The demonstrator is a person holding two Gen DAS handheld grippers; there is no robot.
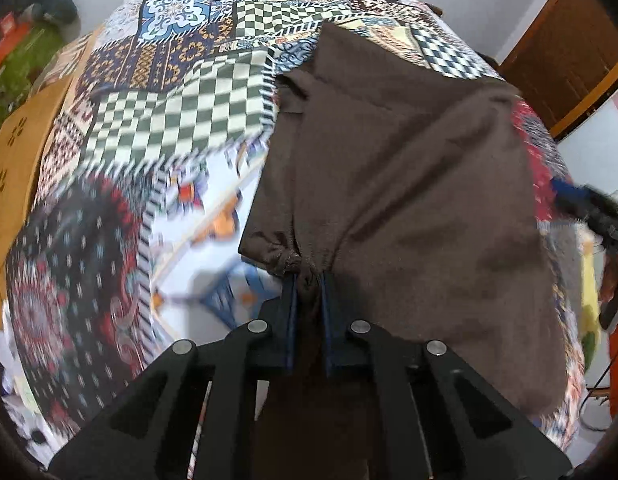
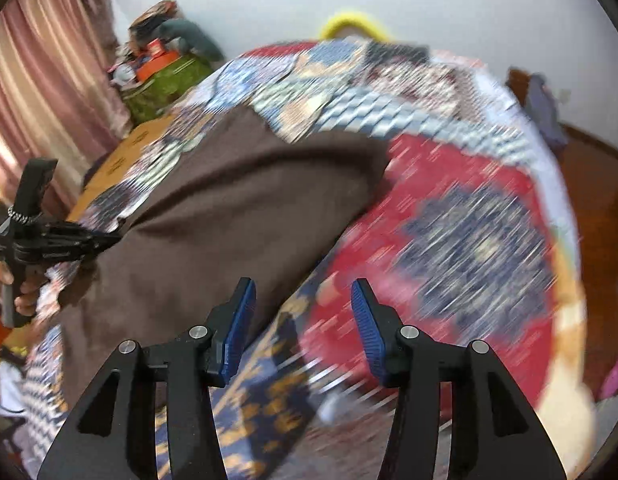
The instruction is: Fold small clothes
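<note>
A brown garment lies spread on a patchwork bedspread. My left gripper is shut on a bunched edge of the garment at its near side. In the right wrist view the same brown garment lies to the left, and the left gripper shows at its far left edge, held by a hand. My right gripper is open and empty above the bedspread, just right of the garment's near edge. The right gripper's body also shows at the right edge of the left wrist view.
A wooden door stands at the far right. A pink curtain hangs at the left, with a green bundle and clutter beside it. An orange board lies along the bed's left edge. The right wrist view is motion-blurred.
</note>
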